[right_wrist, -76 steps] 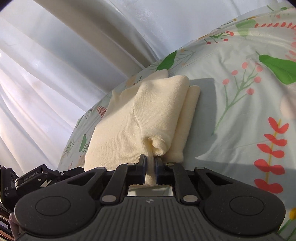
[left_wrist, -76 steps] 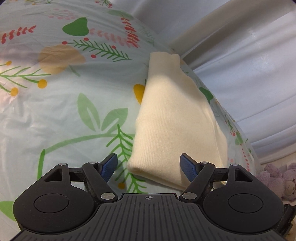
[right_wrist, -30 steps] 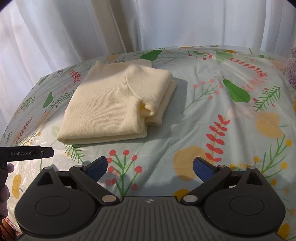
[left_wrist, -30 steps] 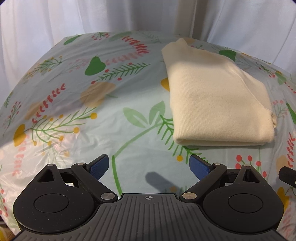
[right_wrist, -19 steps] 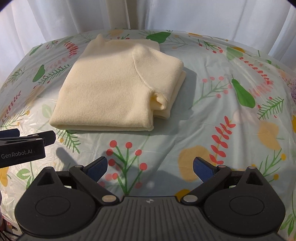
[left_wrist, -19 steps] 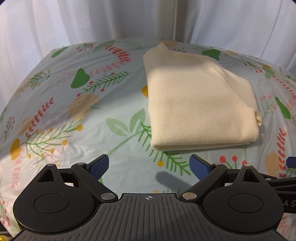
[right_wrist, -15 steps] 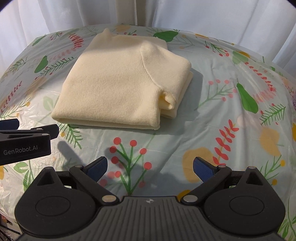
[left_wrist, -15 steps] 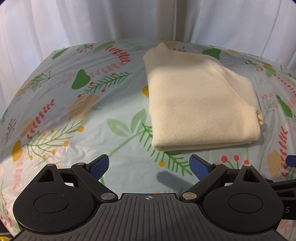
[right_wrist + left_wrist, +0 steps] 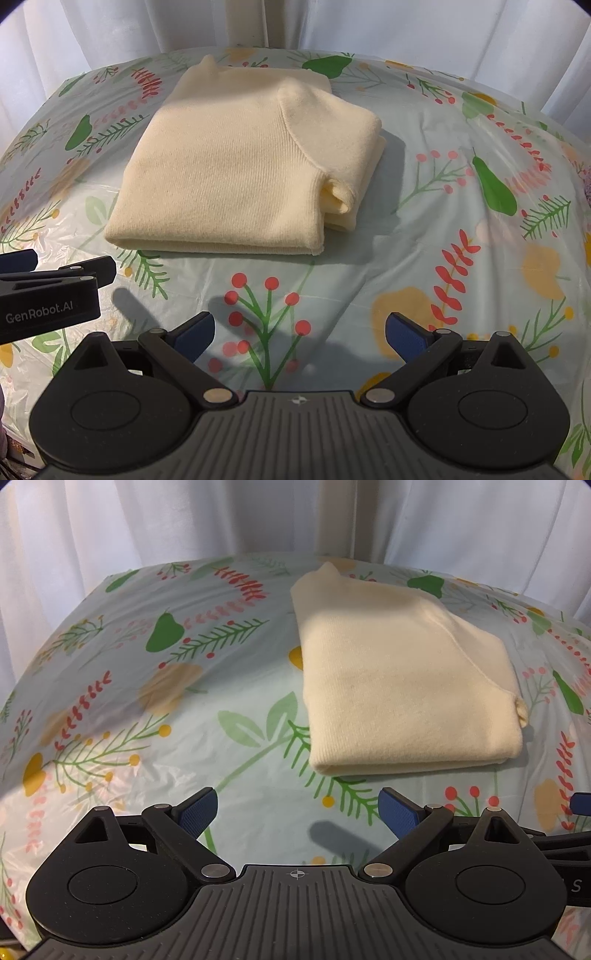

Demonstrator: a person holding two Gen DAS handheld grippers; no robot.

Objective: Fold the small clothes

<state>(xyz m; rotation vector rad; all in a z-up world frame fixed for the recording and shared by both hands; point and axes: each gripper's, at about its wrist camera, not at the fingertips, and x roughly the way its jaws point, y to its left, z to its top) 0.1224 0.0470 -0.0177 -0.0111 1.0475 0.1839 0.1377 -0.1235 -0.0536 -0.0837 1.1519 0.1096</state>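
Right wrist view: folded cream sweater (image 9: 236, 166) lies on floral worktop (image 9: 424, 258) at 11 o'clock, long axis left-right. Right claw (image 9: 300, 332) and left claw (image 9: 297, 808) both released, empty, well short of it.

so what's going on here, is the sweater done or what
A person is folding small clothes with a handheld gripper in each hand. The cream sweater lies folded in a neat rectangle on the floral tablecloth, with a sleeve tucked along its right edge. Nothing is touching it: the left gripper and the right gripper are both open and empty, hanging over the cloth on the near side of the sweater. White curtains hang behind the table. It looks like the fold is finished.
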